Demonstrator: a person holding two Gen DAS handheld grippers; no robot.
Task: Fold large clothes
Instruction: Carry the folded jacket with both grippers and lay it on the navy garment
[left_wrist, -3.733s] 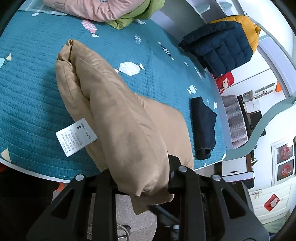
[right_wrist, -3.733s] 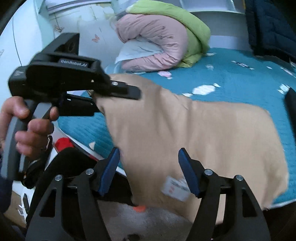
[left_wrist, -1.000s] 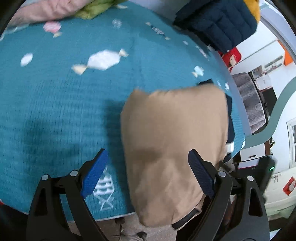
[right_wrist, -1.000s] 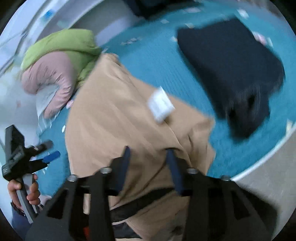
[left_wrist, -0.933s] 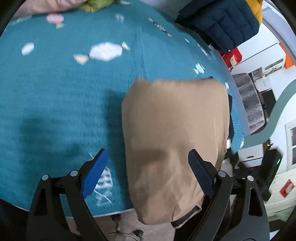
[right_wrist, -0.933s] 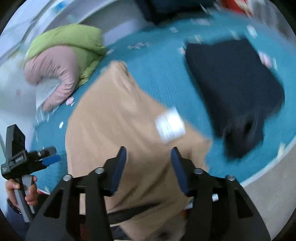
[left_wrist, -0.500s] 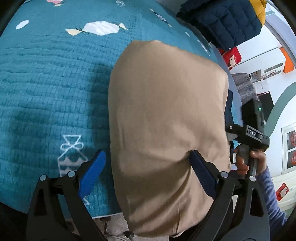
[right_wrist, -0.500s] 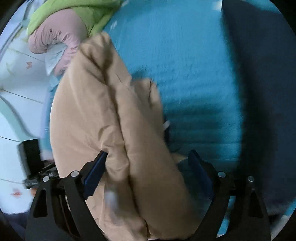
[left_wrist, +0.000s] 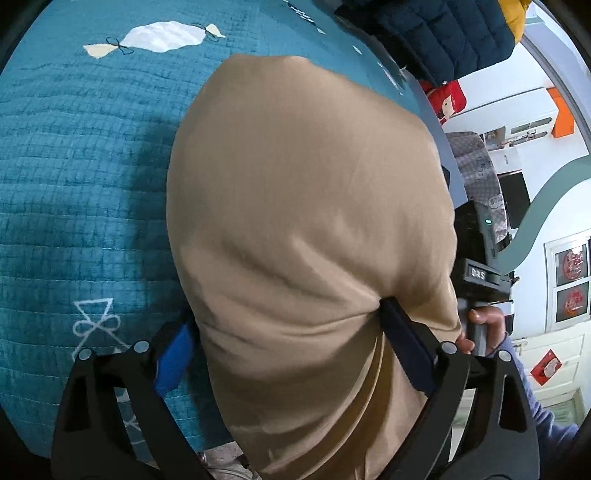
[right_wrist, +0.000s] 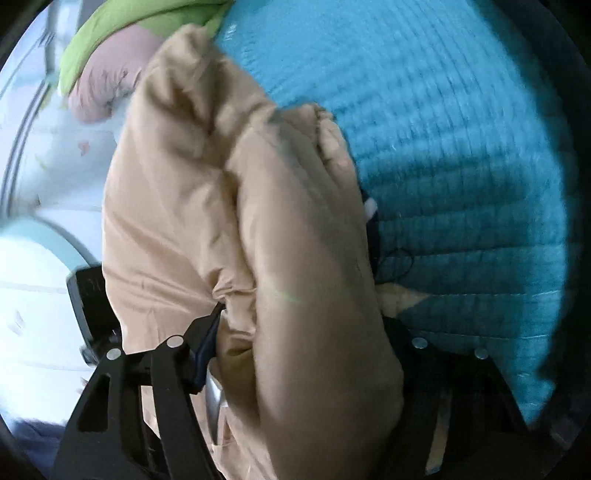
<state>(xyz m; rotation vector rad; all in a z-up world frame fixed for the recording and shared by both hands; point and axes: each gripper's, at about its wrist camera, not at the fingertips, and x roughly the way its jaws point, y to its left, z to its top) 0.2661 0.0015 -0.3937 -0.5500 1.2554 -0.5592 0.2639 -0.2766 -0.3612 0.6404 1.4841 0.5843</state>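
Observation:
A tan garment (left_wrist: 306, 206), folded into a thick bundle, lies on the teal quilted bed (left_wrist: 74, 166) near its front edge. My left gripper (left_wrist: 291, 332) stands wide open with the bundle between its fingers, its near end hanging over the bed edge. In the right wrist view the same tan garment (right_wrist: 258, 221) fills the middle, bunched in folds. My right gripper (right_wrist: 299, 332) straddles it with its jaws apart. The right gripper's body and the hand holding it show at the right of the left wrist view (left_wrist: 480, 273).
A navy and yellow puffer jacket (left_wrist: 436, 33) hangs at the bed's far right. A pink and green rolled duvet (right_wrist: 110, 62) lies at the head of the bed. A dark item (right_wrist: 373, 236) peeks out under the tan garment. White cabinets (left_wrist: 546, 354) stand beyond the bed.
The tan bundle has been carried across and set down on the bed. Both grippers have opened wide around it. The right gripper has swung low over the bundle.

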